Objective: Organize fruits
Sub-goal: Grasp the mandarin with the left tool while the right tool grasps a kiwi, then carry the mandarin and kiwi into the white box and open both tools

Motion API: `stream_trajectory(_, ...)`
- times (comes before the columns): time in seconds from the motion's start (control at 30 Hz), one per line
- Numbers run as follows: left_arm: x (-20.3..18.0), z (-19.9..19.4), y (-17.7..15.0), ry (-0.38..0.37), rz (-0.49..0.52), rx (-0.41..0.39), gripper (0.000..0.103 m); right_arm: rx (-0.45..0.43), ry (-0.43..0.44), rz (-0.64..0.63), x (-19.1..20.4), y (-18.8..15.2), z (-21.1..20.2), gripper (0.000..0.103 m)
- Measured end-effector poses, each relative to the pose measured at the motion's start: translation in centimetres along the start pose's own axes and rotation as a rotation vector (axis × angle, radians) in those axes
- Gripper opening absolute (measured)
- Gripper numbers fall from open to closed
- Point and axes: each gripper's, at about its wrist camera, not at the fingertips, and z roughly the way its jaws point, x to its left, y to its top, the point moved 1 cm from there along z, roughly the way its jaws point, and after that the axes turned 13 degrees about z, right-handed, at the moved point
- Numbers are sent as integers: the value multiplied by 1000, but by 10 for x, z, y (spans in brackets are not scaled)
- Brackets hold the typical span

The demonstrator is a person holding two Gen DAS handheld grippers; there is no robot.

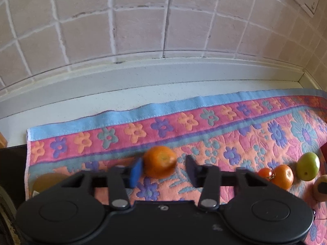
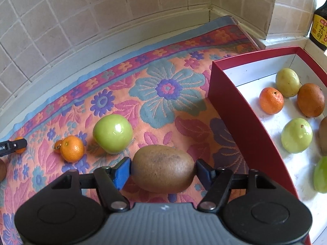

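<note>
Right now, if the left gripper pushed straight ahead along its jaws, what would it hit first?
The mandarin. It sits between the open jaws of the left gripper, close to the blue pad, so it would be met almost at once. Beyond it lie only the floral cloth and the tiled wall.

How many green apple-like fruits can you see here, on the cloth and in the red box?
3. One green fruit lies on the floral cloth, one inside the red box, and one is cut off at the box's near edge. More may be hidden.
</note>
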Motion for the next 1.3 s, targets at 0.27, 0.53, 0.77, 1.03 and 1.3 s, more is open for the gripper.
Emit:
stream_trajectory(0.27,-14,-33,8,-58,-34,-131,42,-25,64,41,-10,0,-23,69)
stream_trajectory(0.53,-72,-82,33,-195,56,-255,42,-151,129,81,-34,7,-87,69)
stream_trajectory(0.77,-160,-127,53,-334,241,-351,42,-302,78,204,-108,17,-147,69)
stream_trajectory(1.03,-270,-136,71,-498,409,-380,42,-410,-77,345,-199,18,-186,69)
stream_trajectory(1.3,-351,-114,65,-597,530,-326,42,-338,-175,340,-236,12,-172,69)
